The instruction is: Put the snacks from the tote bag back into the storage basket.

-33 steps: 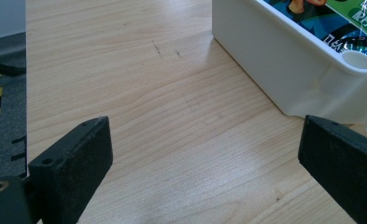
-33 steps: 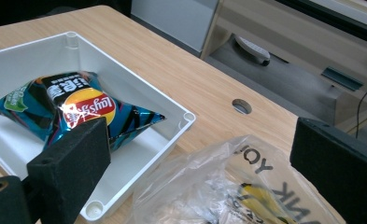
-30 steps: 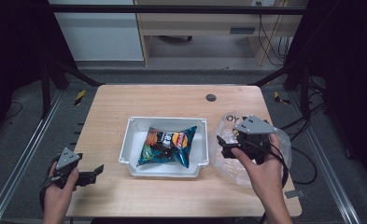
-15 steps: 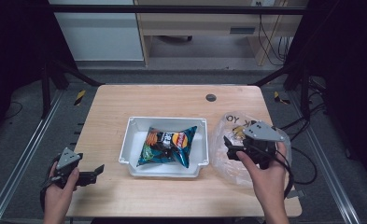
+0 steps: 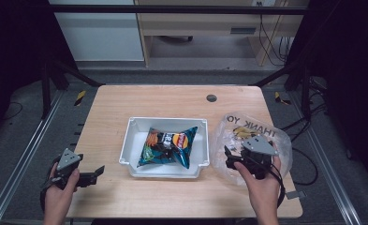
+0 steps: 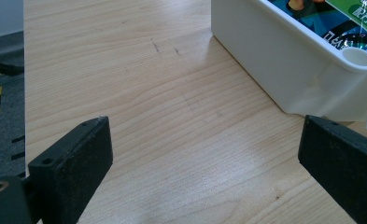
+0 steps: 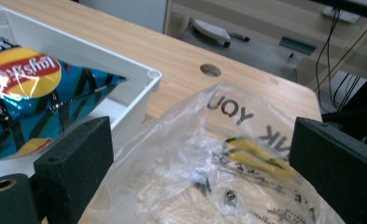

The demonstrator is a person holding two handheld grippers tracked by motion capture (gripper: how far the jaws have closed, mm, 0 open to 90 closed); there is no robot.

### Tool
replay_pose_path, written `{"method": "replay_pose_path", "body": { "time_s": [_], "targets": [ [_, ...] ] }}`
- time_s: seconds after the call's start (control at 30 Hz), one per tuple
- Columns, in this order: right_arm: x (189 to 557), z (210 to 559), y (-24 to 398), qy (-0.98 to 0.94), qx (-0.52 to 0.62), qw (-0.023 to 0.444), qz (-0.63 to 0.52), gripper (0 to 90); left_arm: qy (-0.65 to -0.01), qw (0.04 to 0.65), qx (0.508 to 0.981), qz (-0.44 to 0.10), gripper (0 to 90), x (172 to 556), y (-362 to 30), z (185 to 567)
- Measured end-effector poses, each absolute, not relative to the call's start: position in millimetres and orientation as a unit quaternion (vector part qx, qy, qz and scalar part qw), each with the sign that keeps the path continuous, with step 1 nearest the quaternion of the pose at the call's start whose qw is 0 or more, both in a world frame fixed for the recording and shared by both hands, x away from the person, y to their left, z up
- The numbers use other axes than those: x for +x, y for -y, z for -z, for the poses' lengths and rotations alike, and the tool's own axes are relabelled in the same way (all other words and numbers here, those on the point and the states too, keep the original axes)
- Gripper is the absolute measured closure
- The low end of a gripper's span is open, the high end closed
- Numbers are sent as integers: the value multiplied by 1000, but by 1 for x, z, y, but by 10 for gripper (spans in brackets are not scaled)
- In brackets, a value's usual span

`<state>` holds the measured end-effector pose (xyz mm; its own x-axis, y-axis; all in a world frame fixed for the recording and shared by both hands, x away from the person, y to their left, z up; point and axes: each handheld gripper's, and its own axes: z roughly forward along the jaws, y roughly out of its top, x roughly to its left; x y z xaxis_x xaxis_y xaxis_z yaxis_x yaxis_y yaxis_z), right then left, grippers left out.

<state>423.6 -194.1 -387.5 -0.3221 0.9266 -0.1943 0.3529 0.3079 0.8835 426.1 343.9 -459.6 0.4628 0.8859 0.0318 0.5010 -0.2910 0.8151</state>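
A white tray (image 5: 135,136) sits mid-table and holds a blue bag of crisps (image 5: 167,146). To its right lies a clear plastic "THANK YOU" bag (image 5: 247,129) with yellow print. My right gripper (image 5: 229,158) hovers over that bag's near left part, open, nothing between its jaws. In the right gripper view the plastic bag (image 7: 228,168) lies below the spread jaws, with the crisps bag (image 7: 31,88) in the tray (image 7: 139,79) at left. My left gripper (image 5: 96,173) is open at the table's near left, pointing at the tray. The left gripper view has the tray's corner (image 6: 284,70) ahead.
A round hole (image 5: 211,98) marks the tabletop at the far right of centre. Bare wood (image 5: 106,108) stretches left of and behind the tray. Metal rails run along both sides of the table, and cables lie on the floor at right.
My right gripper has drawn back toward the near edge and lowered over the plastic bag. The left gripper has stayed put.
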Motion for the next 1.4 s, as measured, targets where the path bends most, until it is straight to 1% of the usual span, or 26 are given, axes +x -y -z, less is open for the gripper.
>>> {"method": "replay_pose_path", "body": {
  "time_s": [0.5, 0.87, 1.4],
  "targets": [
    [434, 427, 198, -732, 474, 336, -357, 69, -453, 384, 766, -248, 27, 426, -343, 460],
    [455, 450, 203, -747, 499, 296, -324, 67, -450, 381, 769, -245, 27, 426, -342, 461],
    [485, 472, 211, -747, 533, 266, -294, 76, -450, 379, 771, -243, 27, 426, -342, 461]
  ]
}}
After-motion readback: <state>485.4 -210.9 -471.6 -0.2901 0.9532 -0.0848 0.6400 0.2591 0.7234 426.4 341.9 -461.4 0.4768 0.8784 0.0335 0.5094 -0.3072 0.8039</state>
